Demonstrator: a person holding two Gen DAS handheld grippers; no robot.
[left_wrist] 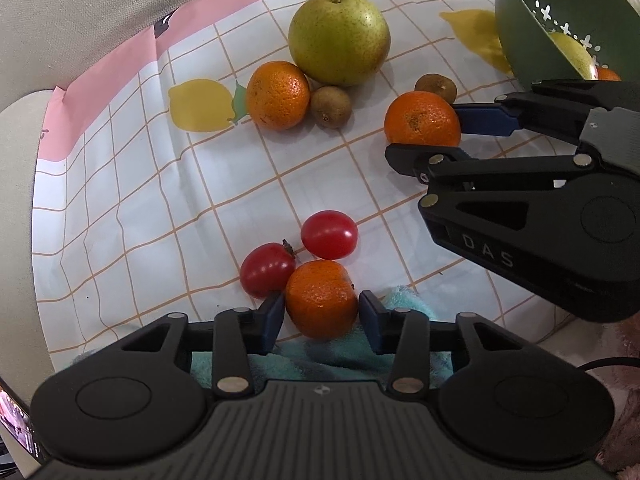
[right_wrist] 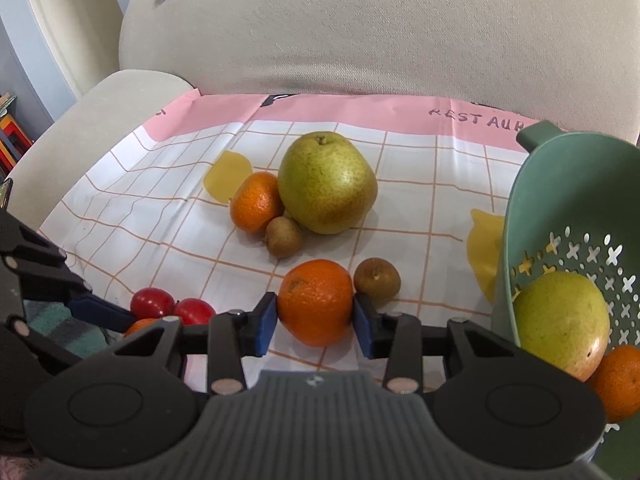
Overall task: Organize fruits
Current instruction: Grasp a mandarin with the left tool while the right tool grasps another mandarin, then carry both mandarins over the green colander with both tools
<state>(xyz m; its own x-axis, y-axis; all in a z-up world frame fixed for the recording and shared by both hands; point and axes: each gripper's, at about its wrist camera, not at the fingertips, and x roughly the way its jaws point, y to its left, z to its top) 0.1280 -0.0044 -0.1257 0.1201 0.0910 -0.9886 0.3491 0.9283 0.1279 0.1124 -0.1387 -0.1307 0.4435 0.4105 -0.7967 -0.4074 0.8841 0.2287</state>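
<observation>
Left gripper (left_wrist: 320, 320): aimed straight down, closed partway on a round orange pitted-peel mandarin (left_wrist: 321, 300), one blue pad (left_wrist: 272, 318) flat against each flank. Held fruit: right at the fingertips, low on the white checked cloth with a pink border (left_wrist: 132, 200). Near-spherical and slightly flattened, so no real long axis; a small notch in the rind turned toward the right-hand pad. Just beyond the left-hand pad, touching the fruit and crowding that side: two glossy red cherry tomatoes (left_wrist: 329, 235). Under the fingers, nearer the palm: a fluffy teal towel (left_wrist: 404, 300).

Right gripper (right_wrist: 314, 326): angled down and forward, narrowed to a tight grip on a second orange mandarin (right_wrist: 316, 302), pinched across its width at the tips, low over the cloth. Again no long axis; stem scar tilted up and to the left. Just past the right-hand pad, almost touching the fruit: a small brown kiwi (right_wrist: 377, 280). Farther ahead, well clear: a large yellow-green pear (right_wrist: 327, 184), upright with stem up, with a third mandarin (right_wrist: 258, 202) and another kiwi (right_wrist: 285, 237) huddled against it. Close by on the gripper's right: a tipped green perforated plastic colander (right_wrist: 560, 200), holding a second pear (right_wrist: 560, 324) and one more mandarin (right_wrist: 618, 380). Beyond everything: a beige cushioned seat back (right_wrist: 360, 32).
</observation>
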